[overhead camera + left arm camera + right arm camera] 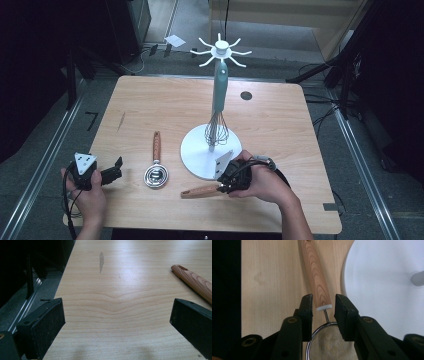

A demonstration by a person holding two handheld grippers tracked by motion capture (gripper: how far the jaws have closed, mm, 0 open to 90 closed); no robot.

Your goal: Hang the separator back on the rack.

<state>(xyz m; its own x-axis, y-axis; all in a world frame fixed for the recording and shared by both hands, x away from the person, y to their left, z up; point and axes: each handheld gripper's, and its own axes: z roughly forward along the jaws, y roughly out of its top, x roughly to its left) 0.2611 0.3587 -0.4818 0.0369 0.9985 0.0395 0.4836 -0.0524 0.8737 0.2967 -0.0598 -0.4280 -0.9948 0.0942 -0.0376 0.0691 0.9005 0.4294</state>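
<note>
A wooden-handled mesh strainer lies near the table's front, its handle (pixel 200 191) (pixel 317 277) pointing left and its mesh bowl (pixel 332 345) under my right gripper (pixel 223 186) (pixel 323 300). The jaws stand on either side of the handle's end by the white ferrule. One pad touches the wood; a narrow gap remains at the other. My left gripper (pixel 116 170) (pixel 117 315) rests at the front left, jaws wide open over bare wood. A coil whisk (pixel 156 172) with a wooden handle (pixel 195 281) lies just right of it.
A white hook stand (pixel 197 150) (pixel 382 277) rises mid-table beside my right gripper, with a teal whisk (pixel 218 100) hanging from it. The wooden table (pixel 280 130) has a dark round hole (pixel 246 95) at the back. Dark floor and rails surround it.
</note>
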